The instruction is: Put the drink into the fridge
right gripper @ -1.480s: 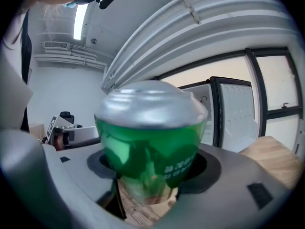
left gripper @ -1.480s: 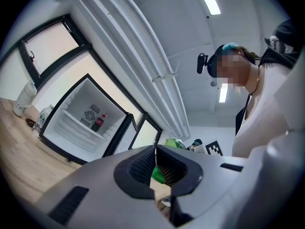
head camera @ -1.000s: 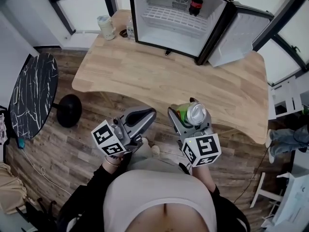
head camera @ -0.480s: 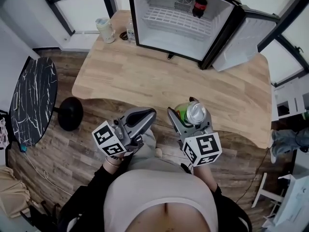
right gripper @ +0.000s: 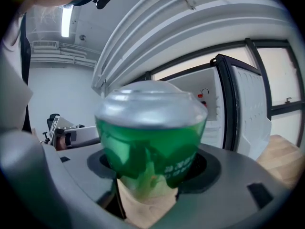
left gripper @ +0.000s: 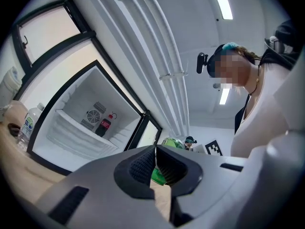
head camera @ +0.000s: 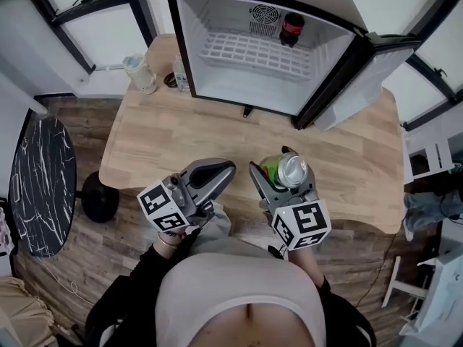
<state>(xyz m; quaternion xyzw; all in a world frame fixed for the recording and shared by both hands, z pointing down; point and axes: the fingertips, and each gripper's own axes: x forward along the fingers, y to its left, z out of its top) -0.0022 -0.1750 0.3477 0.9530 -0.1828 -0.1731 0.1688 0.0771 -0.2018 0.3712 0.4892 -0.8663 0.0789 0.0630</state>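
Fridge [head camera: 253, 49] nearer; right gripper [head camera: 283, 168] fingers [head camera: 259, 184] pinch the can [head camera: 293, 169] mid-body, likely slick and dentable; left gripper [head camera: 228, 167] closed, empty.

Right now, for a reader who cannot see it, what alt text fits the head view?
The right gripper holds a green can, seen from above, beside the shut, empty left gripper. Ahead, on a wooden table, a small fridge stands open with a dark bottle at its back.
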